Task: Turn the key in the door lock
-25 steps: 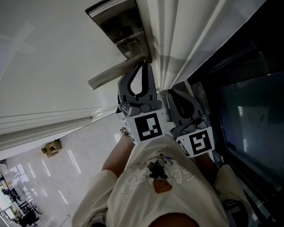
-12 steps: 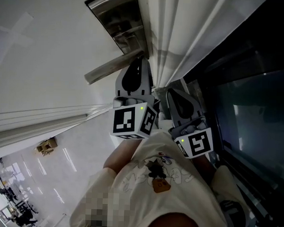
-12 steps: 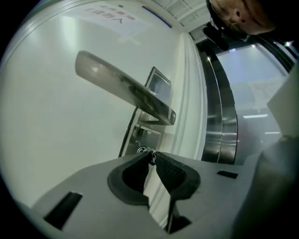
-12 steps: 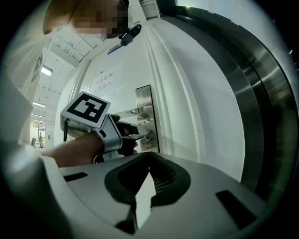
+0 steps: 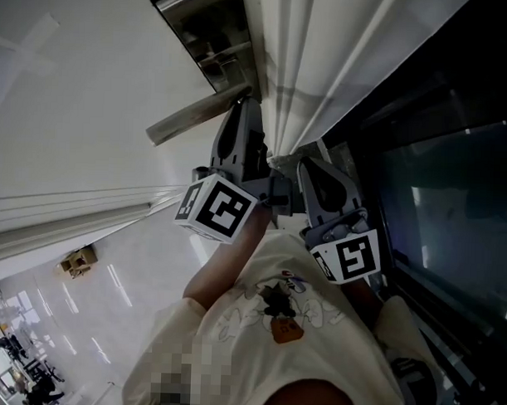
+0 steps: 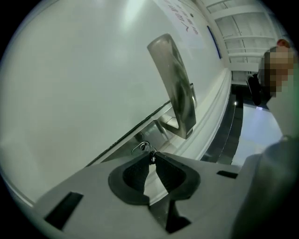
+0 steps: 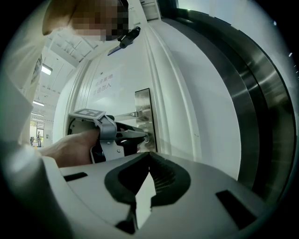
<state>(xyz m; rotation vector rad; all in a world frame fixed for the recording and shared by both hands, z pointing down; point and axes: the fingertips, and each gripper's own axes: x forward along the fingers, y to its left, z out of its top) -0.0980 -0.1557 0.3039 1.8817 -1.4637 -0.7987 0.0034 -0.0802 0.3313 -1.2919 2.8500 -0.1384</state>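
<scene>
Our left gripper [image 6: 152, 155] is pinched shut on the key [image 6: 152, 158]. The key's wire ring [image 6: 141, 147] shows just past the tips, against the lock plate [image 6: 161, 130] of the white door [image 6: 70, 84]. The lever handle [image 6: 176, 88] juts out just above. Beside it, our right gripper [image 7: 149, 155] has its tips together on nothing.

Head view: overhead, steeply down the door [image 5: 83, 92].
Left gripper view: close against the lock plate [image 6: 155, 130], handle [image 6: 175, 84] looming.
Right gripper view: farther back, facing the door's edge.
Shared: handle, seemingly lock plate.
</scene>
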